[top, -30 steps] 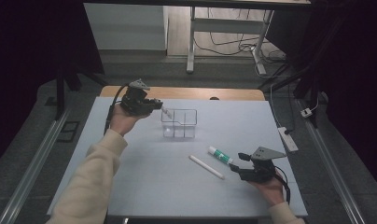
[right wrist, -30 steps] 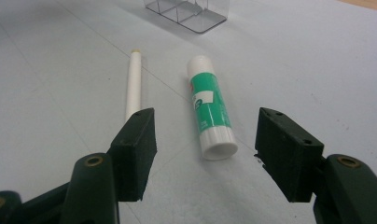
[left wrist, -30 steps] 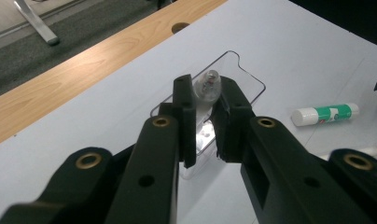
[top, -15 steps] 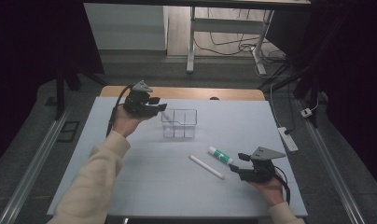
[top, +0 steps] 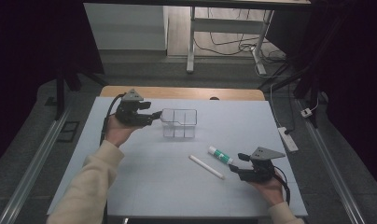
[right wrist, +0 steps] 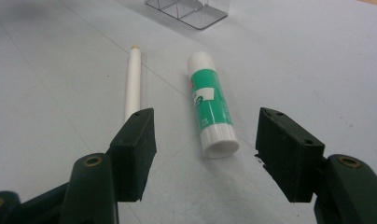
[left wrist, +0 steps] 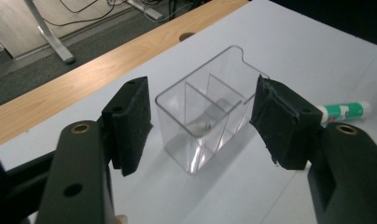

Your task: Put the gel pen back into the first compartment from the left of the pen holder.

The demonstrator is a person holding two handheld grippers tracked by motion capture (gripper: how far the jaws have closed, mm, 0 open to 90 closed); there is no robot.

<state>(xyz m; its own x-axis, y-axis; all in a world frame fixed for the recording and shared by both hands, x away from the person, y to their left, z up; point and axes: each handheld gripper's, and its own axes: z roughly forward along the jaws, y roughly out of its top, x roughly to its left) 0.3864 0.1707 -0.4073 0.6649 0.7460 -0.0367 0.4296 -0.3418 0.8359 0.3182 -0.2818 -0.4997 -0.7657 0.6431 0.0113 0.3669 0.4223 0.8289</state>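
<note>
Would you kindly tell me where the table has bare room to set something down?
The near-left stretch of the table, between the sleeve and white stick, is bare. It is crowded near the glue stick and right claw.

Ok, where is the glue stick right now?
In the high view the glue stick lies flat on the white table, right of centre, between the white stick and the right hand-held gripper, whose open jaws face it.

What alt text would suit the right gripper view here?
The right gripper, its black jaws open, points at a green and white glue stick lying on the pale table. A white stick lies beside it, apart, and a clear divided box stands beyond.
</note>
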